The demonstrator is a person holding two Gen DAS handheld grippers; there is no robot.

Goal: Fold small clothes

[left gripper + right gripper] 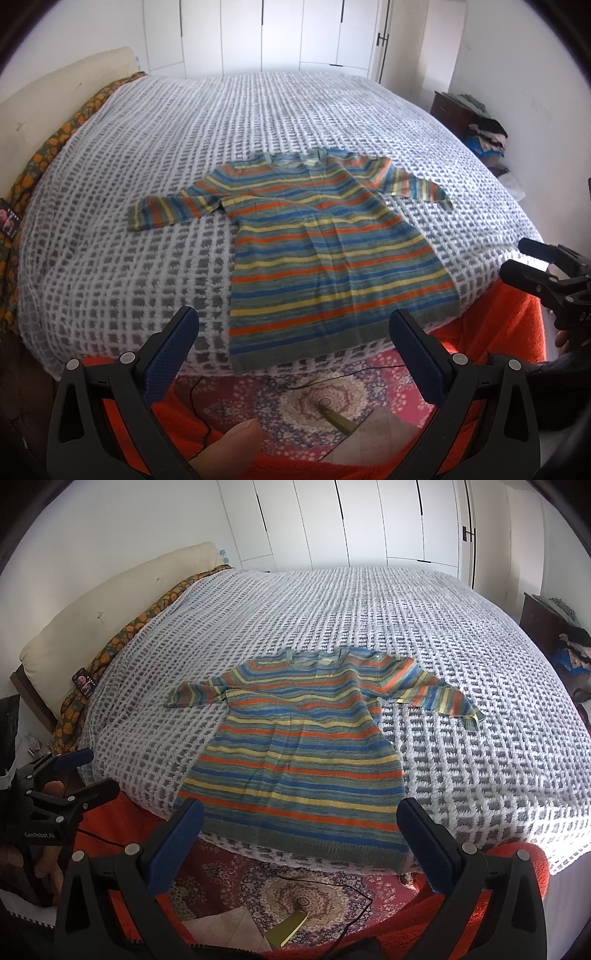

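A small striped sweater (325, 254) lies flat and face up on the bed, in the middle of both views, its hem at the near edge of the mattress and its neckline pointing toward the far wall. The stripes run across it in blue, grey-green, yellow and orange, and a grey-green band finishes the hem. Taken from left to right in the left wrist view, one sleeve reaches out toward the frame's left, the body widens toward the hem in the centre, and the other sleeve stretches to the right, its cuff turned down. A few soft creases cross the chest.

The left gripper (293, 332) hangs short of the hem with its blue-padded jaws spread wide and nothing between them; a thumb (229, 450) shows at the bottom edge. The right gripper (301, 825) is likewise wide apart and empty, just before the hem.

The sweater rests on a white-and-grey waffle-weave bedspread (147, 155) that covers the whole bed. At the left of the frame, a patterned orange-and-green cloth (66, 129) runs along a cream headboard (48, 92). White wardrobe doors (280, 33) fill the far wall. At the right stands a dark cabinet (448, 110) piled with clothes. Below the bed edge lie an orange blanket (517, 325) and a patterned rug (325, 398).
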